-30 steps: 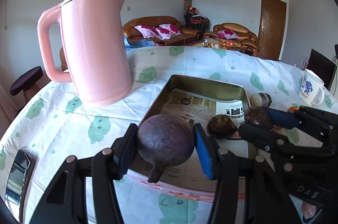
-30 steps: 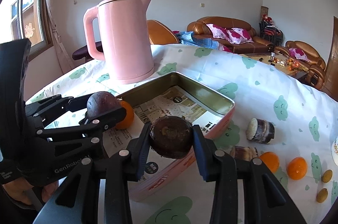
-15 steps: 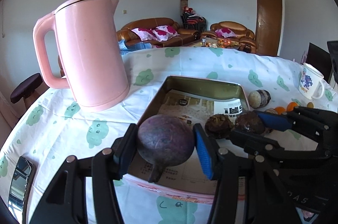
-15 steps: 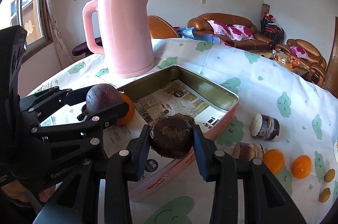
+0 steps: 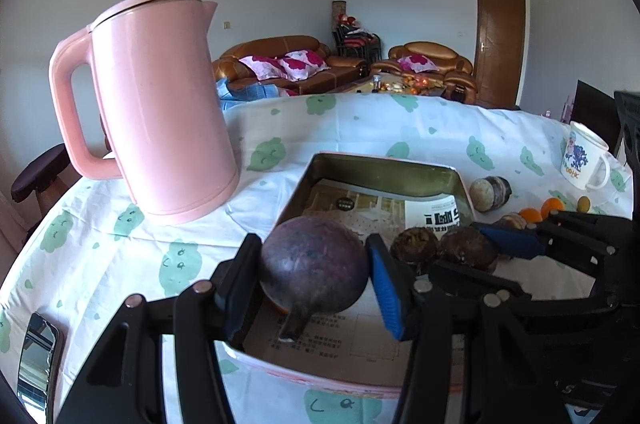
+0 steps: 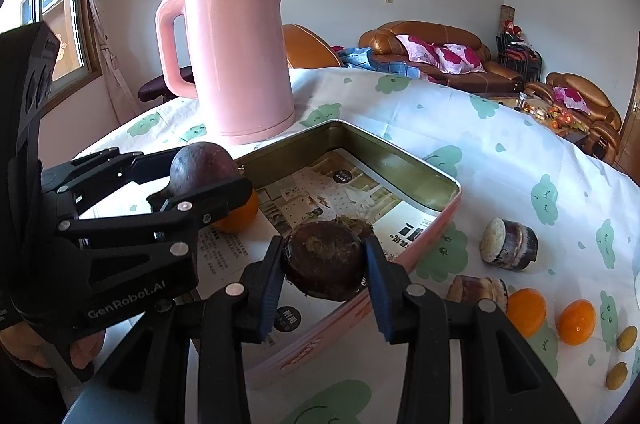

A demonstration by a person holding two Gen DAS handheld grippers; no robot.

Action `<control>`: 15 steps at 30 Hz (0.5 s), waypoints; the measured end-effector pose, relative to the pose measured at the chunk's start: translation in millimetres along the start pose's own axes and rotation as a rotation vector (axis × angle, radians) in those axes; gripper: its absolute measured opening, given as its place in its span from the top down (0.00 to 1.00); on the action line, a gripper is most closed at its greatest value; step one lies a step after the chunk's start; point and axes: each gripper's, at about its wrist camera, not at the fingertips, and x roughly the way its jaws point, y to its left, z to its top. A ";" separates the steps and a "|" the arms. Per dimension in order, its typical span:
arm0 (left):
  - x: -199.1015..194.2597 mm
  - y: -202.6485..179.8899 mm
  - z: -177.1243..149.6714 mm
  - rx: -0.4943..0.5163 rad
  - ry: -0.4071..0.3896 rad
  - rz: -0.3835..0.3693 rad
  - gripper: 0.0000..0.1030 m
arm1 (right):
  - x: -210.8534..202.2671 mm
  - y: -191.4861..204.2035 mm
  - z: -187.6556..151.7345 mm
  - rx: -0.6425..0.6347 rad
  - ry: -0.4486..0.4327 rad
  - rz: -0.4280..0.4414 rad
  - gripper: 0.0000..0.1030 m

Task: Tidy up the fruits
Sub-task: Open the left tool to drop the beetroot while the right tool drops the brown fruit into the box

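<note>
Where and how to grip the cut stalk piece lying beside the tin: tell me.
Grip the stalk piece across its dark rounded sides, one finger on each, coming from above. It lies on its side on the tablecloth, pale cut face toward the tin, with bare cloth around it. The other stalk piece lies apart, nearer the camera, so it probably won't obstruct.

Bright window daylight, sharp focus, strong fisheye edge distortion.

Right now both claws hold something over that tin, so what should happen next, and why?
Probably lower and let go. The left gripper clamps a purple fruit and the right gripper a brown one, both above the paper-lined tin.
</note>
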 end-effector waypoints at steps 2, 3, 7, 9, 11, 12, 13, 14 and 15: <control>1.1 -0.6 1.6 0.010 0.000 -0.002 0.47 | 0.6 -1.7 0.4 -0.001 0.001 0.001 0.60; 1.5 -1.2 2.4 0.014 0.000 -0.003 0.47 | 0.9 -2.5 0.7 0.000 0.001 0.002 0.60; 6.3 0.0 8.0 0.012 0.009 -0.018 0.46 | 2.6 -2.0 1.6 0.001 0.005 0.004 0.60; 8.4 -1.3 9.8 0.017 0.013 -0.024 0.46 | 4.0 -0.1 1.6 -0.005 0.011 0.017 0.60; 9.8 -2.7 10.7 0.023 0.016 -0.021 0.46 | 5.0 3.3 0.9 -0.015 0.016 0.024 0.60; 9.9 -3.2 10.7 0.024 0.017 -0.023 0.46 | 5.6 4.4 0.9 -0.020 0.016 0.022 0.60; 10.5 -3.0 11.2 0.021 0.019 -0.028 0.46 | 6.0 4.9 0.5 -0.022 0.017 0.023 0.60; 11.0 -2.9 11.0 0.018 0.022 -0.035 0.44 | 6.1 4.6 0.6 -0.021 0.018 0.026 0.60; 12.2 -2.4 11.0 0.014 0.029 -0.041 0.43 | 6.1 4.7 0.4 -0.019 0.018 0.028 0.60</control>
